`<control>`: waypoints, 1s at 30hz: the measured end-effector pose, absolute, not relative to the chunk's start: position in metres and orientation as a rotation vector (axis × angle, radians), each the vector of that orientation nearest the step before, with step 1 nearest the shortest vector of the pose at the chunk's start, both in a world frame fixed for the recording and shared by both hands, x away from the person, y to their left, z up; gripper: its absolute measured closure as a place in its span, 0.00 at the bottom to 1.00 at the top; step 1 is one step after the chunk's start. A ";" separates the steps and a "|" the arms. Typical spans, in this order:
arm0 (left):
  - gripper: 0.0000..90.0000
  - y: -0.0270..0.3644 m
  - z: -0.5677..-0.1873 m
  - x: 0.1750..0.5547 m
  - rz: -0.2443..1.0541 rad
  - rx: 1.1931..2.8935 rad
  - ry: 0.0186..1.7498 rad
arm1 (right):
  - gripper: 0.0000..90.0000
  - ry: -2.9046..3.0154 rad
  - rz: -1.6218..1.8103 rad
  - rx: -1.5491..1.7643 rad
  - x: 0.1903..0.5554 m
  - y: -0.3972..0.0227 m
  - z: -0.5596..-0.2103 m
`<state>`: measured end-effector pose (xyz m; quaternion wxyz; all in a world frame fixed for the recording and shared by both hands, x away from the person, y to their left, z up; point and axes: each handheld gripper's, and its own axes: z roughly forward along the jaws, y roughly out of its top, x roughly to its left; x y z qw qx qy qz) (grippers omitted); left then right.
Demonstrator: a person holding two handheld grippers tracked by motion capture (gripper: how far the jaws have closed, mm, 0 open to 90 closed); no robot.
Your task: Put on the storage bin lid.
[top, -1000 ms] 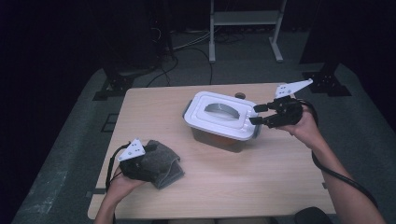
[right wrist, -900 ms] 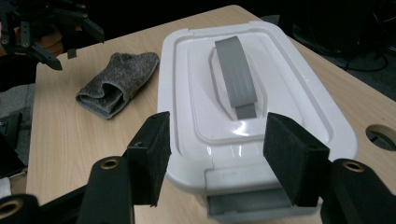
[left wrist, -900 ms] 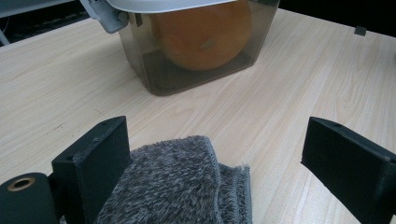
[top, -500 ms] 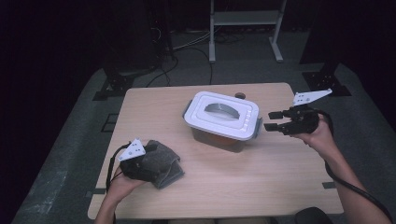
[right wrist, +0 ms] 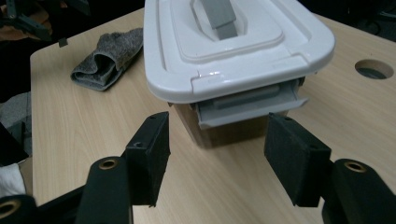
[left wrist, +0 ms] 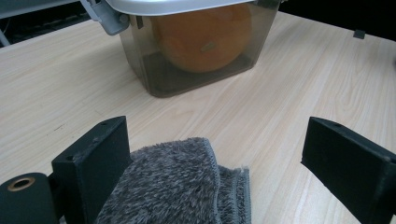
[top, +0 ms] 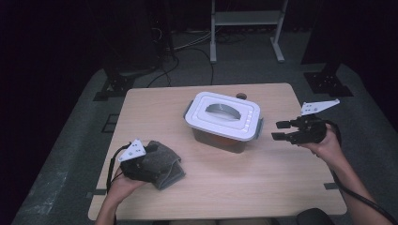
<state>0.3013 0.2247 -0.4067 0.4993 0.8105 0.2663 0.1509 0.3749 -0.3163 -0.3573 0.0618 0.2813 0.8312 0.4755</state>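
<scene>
A smoky clear container (top: 220,136) with a white lid (top: 225,117) and grey handle stands mid-table; a round orange thing (left wrist: 201,35) shows through its wall. My right gripper (top: 278,131) hovers just right of it, open, jaws level with the grey latch (right wrist: 250,105) and apart from it. In the right gripper view the right gripper (right wrist: 217,140) holds nothing. My left gripper (top: 151,157) rests at the front left on a folded grey towel (top: 164,166). Its jaws stand wide in the left gripper view (left wrist: 222,144), the towel (left wrist: 187,186) lying between them unpinched.
A round cable hole (top: 241,96) sits in the wooden table (top: 263,187) behind the container. A metal rack (top: 246,28) and dark stands are on the floor beyond the far edge. Bare wood lies between the towel and the container.
My right gripper has drawn back from the container's right end, moving right and a little lower, still open. The left gripper and the towel have stayed put.
</scene>
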 end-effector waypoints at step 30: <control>0.07 0.226 -0.407 0.301 0.365 1.959 0.651 | 0.43 2.534 1.478 0.967 0.356 -0.330 -0.408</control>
